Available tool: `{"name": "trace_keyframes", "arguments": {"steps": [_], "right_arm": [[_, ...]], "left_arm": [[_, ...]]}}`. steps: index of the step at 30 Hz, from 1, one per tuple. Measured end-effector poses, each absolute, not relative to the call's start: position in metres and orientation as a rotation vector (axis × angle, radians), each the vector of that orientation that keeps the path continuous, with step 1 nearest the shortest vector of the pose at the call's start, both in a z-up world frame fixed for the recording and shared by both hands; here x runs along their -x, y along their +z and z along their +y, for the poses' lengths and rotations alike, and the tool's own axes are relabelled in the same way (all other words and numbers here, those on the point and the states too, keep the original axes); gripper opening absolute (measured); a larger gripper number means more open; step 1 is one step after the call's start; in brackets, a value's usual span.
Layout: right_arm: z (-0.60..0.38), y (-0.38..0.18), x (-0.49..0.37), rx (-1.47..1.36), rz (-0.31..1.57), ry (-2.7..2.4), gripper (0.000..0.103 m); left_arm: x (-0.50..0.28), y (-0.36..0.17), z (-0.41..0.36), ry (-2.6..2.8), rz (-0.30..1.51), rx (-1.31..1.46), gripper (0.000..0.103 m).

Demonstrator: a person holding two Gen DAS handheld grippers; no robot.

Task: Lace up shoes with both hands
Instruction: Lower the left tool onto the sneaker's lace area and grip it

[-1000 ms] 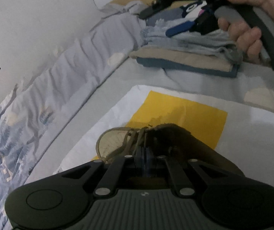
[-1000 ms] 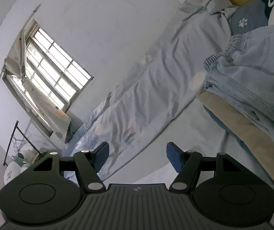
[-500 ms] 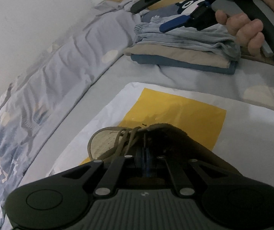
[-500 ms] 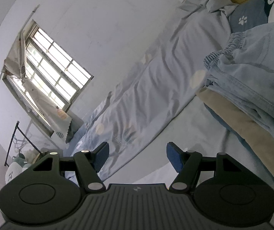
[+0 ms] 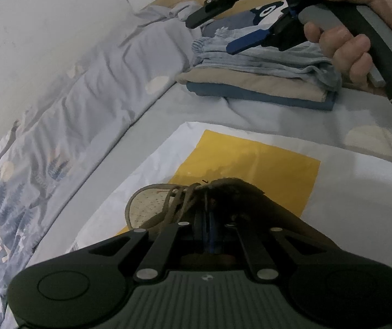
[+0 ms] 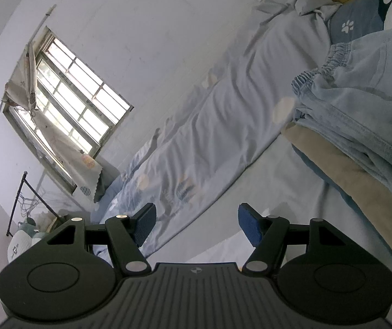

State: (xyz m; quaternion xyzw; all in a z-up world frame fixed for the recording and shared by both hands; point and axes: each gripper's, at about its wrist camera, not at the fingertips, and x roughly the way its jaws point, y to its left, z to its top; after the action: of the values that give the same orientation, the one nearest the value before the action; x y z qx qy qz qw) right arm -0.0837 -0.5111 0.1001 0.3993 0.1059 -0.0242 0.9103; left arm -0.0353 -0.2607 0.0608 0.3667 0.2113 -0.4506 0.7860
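A dark brown shoe [image 5: 239,200] with tan laces [image 5: 179,200] lies on a white and yellow sheet [image 5: 250,159] on the bed, right in front of my left gripper [image 5: 208,230]. The left gripper's fingers are closed together against the shoe's tongue and laces; what exactly they pinch is hidden. My right gripper [image 6: 196,222] is open and empty, held up in the air and pointing at the wall and window. It also shows in the left wrist view [image 5: 223,27], high at the back right with a hand on its handle. The shoe is out of the right wrist view.
A stack of folded clothes [image 5: 261,82] lies at the head of the bed, also in the right wrist view [image 6: 360,137]. A rumpled blue quilt [image 5: 59,137] runs along the wall on the left. A barred window [image 6: 67,104] is in the wall.
The left wrist view has tilted, bringing the shoe and laces a little more into sight. The right gripper has shifted left in that view and stays open.
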Motion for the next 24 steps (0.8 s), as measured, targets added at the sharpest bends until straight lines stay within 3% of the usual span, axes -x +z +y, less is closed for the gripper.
{"name": "trace_keyframes", "arguments": {"steps": [24], "right_arm": [[-0.5053, 0.0982, 0.082, -0.816, 0.227, -0.036, 0.069]], "left_arm": [[0.0308, 0.0574, -0.2676, -0.974, 0.472, -0.817, 0.0]]}}
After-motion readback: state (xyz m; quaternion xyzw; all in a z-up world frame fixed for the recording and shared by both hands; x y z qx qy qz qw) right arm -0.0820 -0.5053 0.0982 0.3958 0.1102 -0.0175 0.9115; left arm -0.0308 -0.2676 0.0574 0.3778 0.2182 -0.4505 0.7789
